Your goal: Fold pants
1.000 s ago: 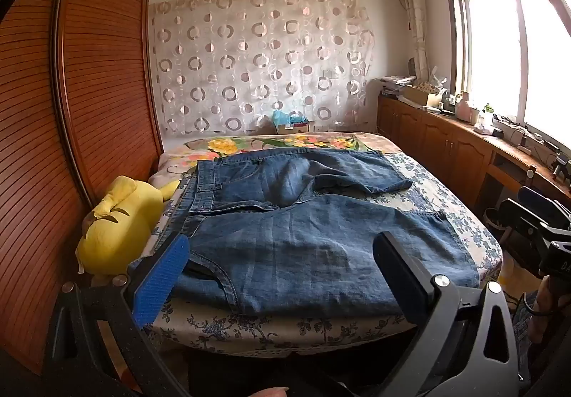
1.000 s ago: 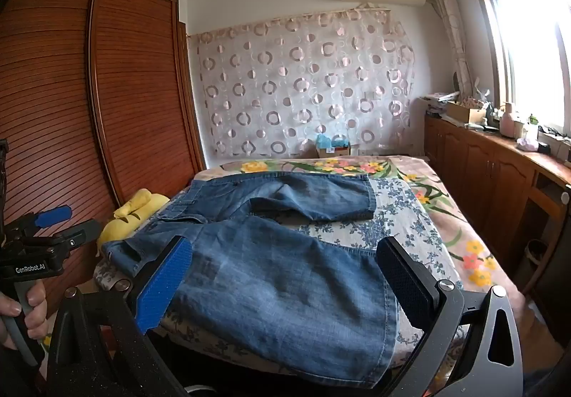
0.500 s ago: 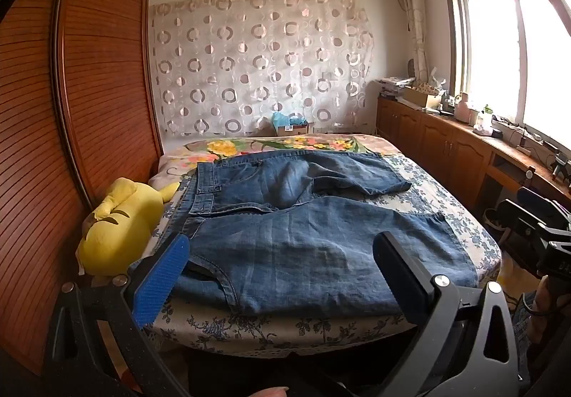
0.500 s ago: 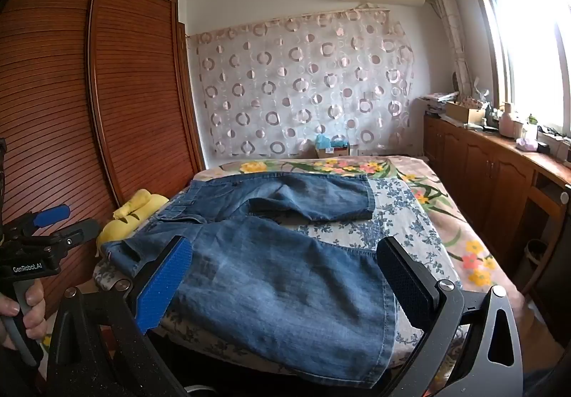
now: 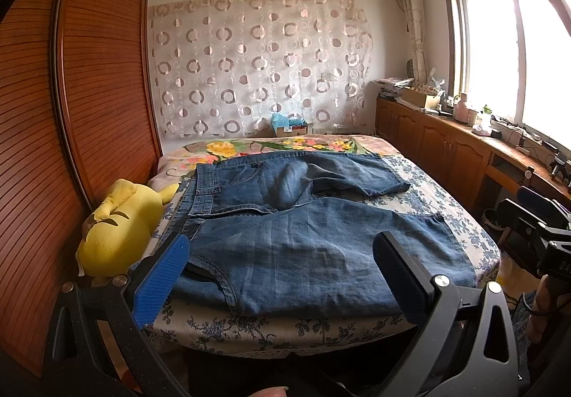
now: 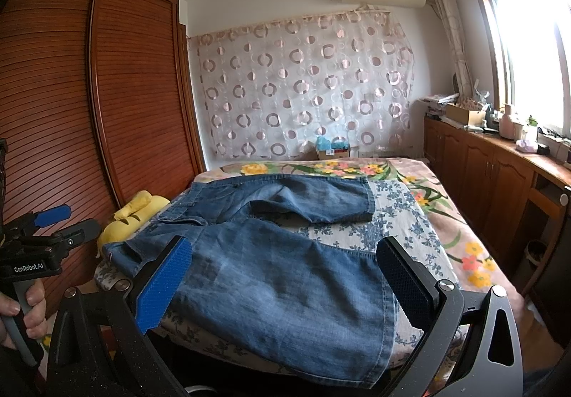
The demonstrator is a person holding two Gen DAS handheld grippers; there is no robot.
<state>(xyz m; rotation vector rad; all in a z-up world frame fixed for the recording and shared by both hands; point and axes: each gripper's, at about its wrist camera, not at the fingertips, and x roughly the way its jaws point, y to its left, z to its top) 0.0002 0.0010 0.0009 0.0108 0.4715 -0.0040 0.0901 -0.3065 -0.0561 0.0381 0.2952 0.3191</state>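
Plenty of open air over the bed (image 5: 271, 329) here, nothing standing above the flat denim pants (image 5: 321, 247). On the left, a yellow plush toy (image 5: 117, 229) is wedged between mattress and the wooden wardrobe (image 5: 89, 104), so that side is tight. On the right, a floor gap runs along the cabinets (image 6: 499, 179). Both hand-held grippers, left (image 5: 282, 272) and right (image 6: 285, 279), hang wide-jawed short of the near edge.

White lettering "GenRobot.AI" on black body of left gripper (image 6: 53, 225), seen from right wrist. Partial letters "DA" on right gripper (image 5: 542, 218) body, rest cut off.
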